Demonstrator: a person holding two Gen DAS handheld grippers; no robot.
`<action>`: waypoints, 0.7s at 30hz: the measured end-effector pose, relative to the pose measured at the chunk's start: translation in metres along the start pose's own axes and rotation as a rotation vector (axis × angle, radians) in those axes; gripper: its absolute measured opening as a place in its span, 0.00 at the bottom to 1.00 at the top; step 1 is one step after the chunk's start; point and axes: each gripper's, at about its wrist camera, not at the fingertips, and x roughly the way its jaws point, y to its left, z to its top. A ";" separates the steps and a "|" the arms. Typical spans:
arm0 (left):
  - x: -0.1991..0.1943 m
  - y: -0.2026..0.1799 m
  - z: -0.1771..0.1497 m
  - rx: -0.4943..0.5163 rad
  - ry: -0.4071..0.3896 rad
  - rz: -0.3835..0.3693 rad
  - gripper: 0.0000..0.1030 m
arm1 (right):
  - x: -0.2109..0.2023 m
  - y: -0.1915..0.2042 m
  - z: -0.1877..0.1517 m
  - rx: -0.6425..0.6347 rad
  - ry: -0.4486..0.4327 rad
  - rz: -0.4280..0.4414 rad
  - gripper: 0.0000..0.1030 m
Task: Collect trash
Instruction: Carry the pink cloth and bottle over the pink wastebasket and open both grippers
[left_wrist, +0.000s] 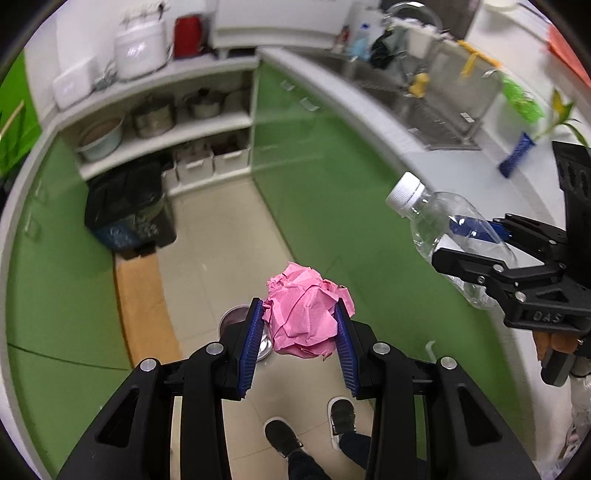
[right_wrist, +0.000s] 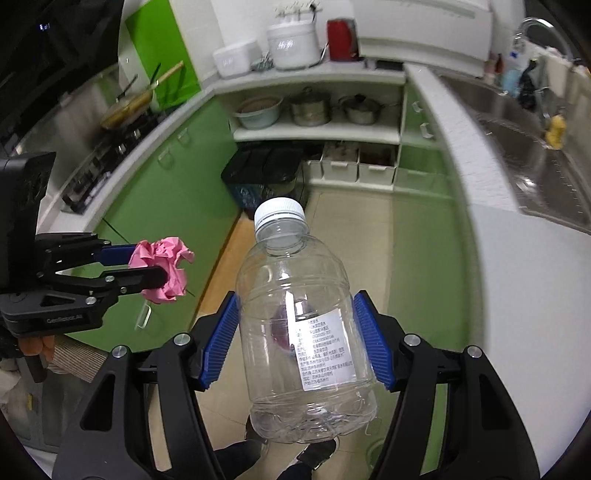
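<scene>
My left gripper (left_wrist: 299, 317) is shut on a crumpled pink paper ball (left_wrist: 306, 314) and holds it in the air above the kitchen floor. The ball also shows in the right wrist view (right_wrist: 162, 269), in the left gripper (right_wrist: 162, 267). My right gripper (right_wrist: 297, 332) is shut on an empty clear plastic bottle (right_wrist: 303, 332) with a white cap (right_wrist: 279, 214). The bottle also shows in the left wrist view (left_wrist: 447, 236), held by the right gripper (left_wrist: 461, 243). A black trash bin (left_wrist: 129, 210) lined with a dark bag stands on the floor by the shelves; it also shows in the right wrist view (right_wrist: 262, 173).
Green cabinets line both sides of a narrow tiled aisle. A white counter (right_wrist: 524, 266) with a steel sink (right_wrist: 524, 147) runs on the right, a stove with a pan (right_wrist: 125, 107) on the left. Shelves with pots (right_wrist: 310, 107) stand at the far end. My shoes (left_wrist: 282, 437) are below.
</scene>
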 end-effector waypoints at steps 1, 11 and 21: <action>0.018 0.014 -0.004 -0.012 0.004 0.003 0.36 | 0.019 0.001 -0.001 -0.009 0.013 -0.001 0.61; 0.220 0.097 -0.061 -0.094 0.077 -0.010 0.36 | 0.212 -0.022 -0.055 -0.027 0.104 -0.009 0.61; 0.318 0.143 -0.096 -0.155 0.088 0.010 0.95 | 0.310 -0.037 -0.089 -0.047 0.167 -0.023 0.61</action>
